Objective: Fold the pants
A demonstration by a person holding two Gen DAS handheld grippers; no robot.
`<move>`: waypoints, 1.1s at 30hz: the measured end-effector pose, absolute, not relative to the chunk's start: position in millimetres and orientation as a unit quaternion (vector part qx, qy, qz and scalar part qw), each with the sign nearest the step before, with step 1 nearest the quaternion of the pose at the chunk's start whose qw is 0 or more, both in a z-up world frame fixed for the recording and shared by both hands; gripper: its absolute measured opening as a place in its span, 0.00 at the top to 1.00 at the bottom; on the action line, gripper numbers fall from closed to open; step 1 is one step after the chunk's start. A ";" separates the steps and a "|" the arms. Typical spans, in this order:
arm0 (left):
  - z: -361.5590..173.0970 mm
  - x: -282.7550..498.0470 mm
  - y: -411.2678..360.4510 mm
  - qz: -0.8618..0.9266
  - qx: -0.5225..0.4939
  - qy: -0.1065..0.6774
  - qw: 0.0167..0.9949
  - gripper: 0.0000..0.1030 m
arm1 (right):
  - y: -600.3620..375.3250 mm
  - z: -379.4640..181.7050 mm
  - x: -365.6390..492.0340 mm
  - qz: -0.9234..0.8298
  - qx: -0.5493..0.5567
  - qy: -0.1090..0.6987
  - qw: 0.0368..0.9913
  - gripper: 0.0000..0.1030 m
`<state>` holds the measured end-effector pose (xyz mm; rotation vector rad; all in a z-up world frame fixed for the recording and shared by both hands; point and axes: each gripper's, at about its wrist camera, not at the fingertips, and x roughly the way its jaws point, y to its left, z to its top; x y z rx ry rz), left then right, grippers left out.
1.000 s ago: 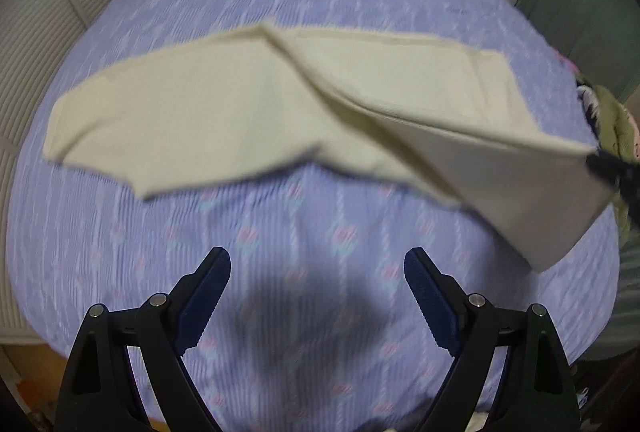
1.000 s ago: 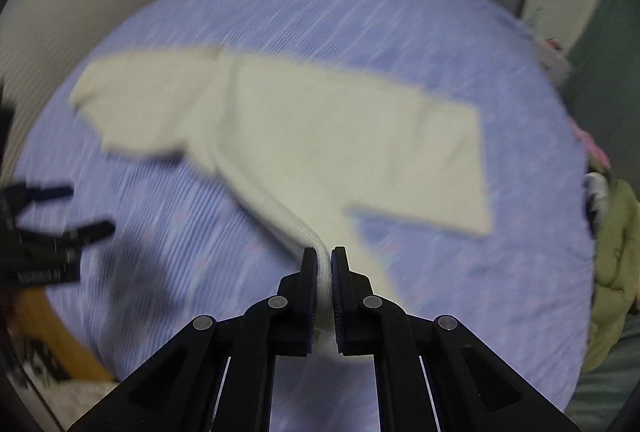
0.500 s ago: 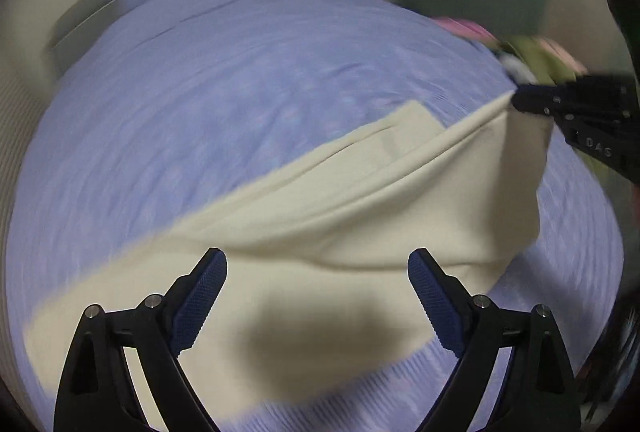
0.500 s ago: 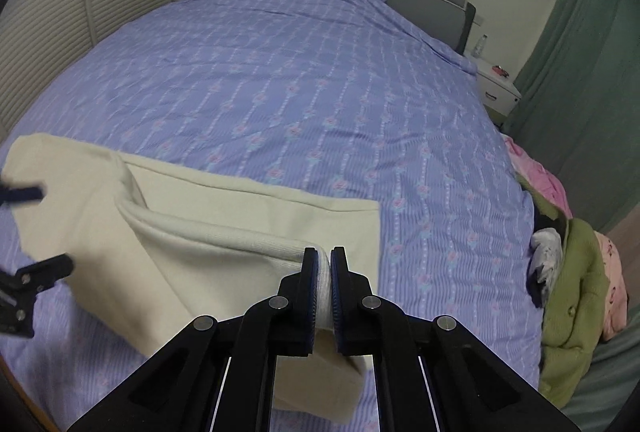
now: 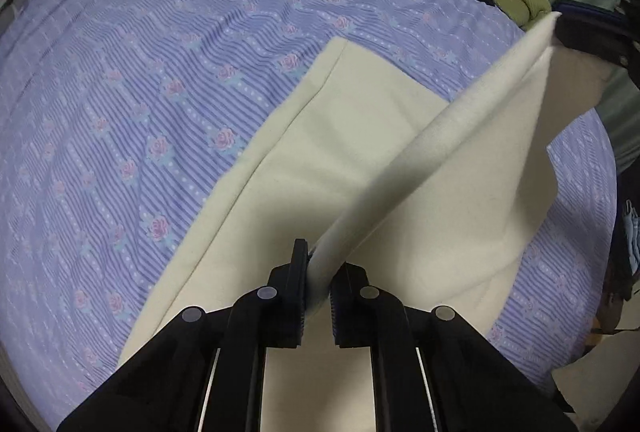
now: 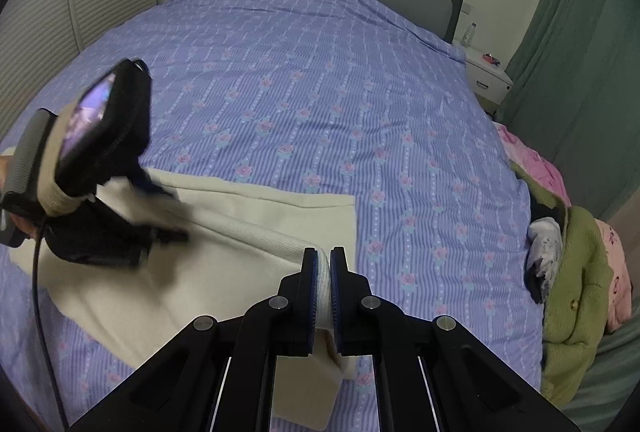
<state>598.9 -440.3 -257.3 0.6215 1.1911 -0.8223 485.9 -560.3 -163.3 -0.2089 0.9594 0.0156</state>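
Both tools clamped on the cream pants. Left tool pinches one end of the raised edge, right tool the other. Edge is lifted off the bed and runs left-right between the tools; that's the long axis. Rest of the pants lies flat on the near part of the bed, a layer spread beyond the lifted edge. Judgement: next move carries the held edge over onto it, both tools level.
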 end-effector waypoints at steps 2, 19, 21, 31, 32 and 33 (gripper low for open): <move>-248.9 600.5 -437.6 -0.362 0.276 0.527 0.717 0.89 | -563.0 -164.3 491.9 0.003 -0.102 0.458 0.883 0.94; -299.4 670.0 -445.2 -0.217 0.251 0.545 0.770 0.51 | -580.0 -276.0 641.1 -0.026 -0.141 0.519 0.843 0.93; -285.2 667.4 -438.2 -0.199 0.240 0.528 0.790 0.38 | -583.3 -280.5 644.3 -0.030 -0.136 0.525 0.840 0.93; -199.0 600.8 -378.2 -0.187 0.149 0.466 0.852 0.28 | -601.3 -204.8 570.0 -0.073 -0.082 0.461 0.881 0.46; -190.9 587.6 -372.4 -0.179 0.138 0.464 0.857 0.26 | -596.6 -195.5 549.5 -0.064 -0.081 0.454 0.885 0.46; -183.1 570.8 -361.8 -0.167 0.121 0.460 0.864 0.26 | -592.3 -189.6 536.6 -0.056 -0.081 0.449 0.888 0.46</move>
